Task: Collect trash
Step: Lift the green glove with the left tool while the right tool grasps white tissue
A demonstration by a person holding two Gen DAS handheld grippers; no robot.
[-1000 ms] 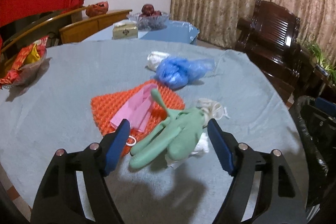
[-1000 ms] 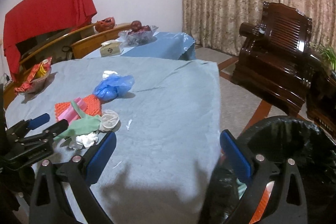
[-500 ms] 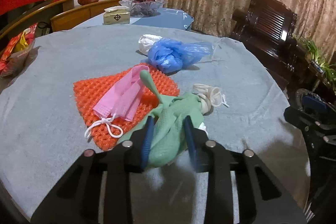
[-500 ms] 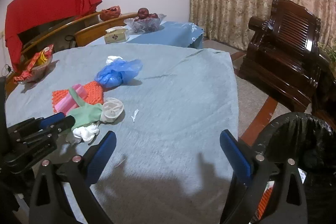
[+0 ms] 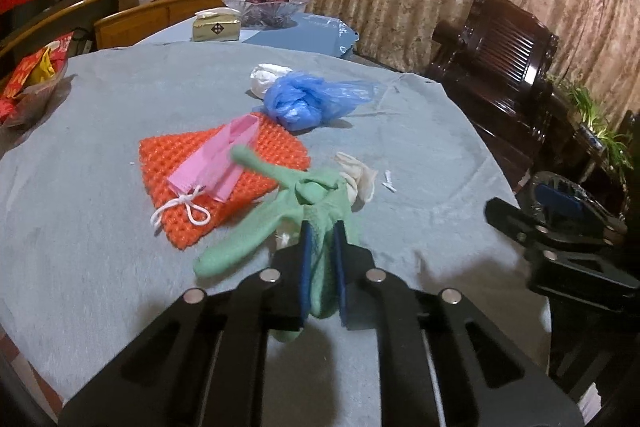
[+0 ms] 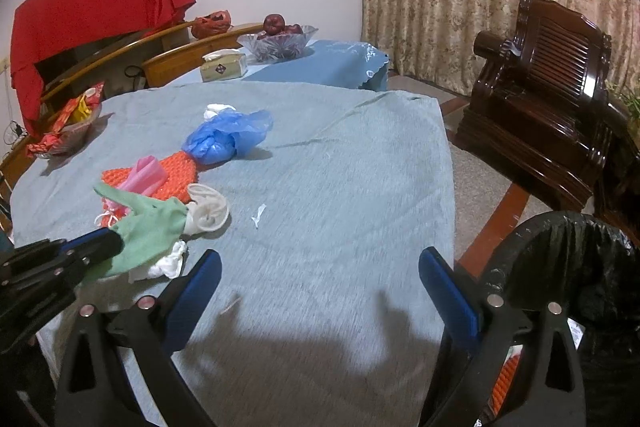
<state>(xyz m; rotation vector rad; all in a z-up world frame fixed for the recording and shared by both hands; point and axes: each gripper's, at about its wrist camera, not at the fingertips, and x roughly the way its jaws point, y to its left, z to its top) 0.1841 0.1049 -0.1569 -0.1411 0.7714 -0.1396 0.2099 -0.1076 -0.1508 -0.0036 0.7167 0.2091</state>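
Left gripper (image 5: 320, 259) clamped on green glove (image 5: 276, 211), glove partly draped over orange mesh pad (image 5: 200, 167) on grey-blue table cloth (image 5: 80, 207). Pink mask (image 5: 216, 159) on top of the pad, blue plastic bag (image 5: 308, 99) just beyond the pad, cream crumpled glove (image 5: 358, 179) just right of the pad. Right gripper (image 6: 320, 291) jaws wide apart, holding nothing, above the cloth's near edge; black-lined trash bin (image 6: 580, 267) off the cloth's right side.

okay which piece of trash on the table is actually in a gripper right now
The green glove: the left gripper is shut on its cuff. The blue bag and orange mesh lie untouched.
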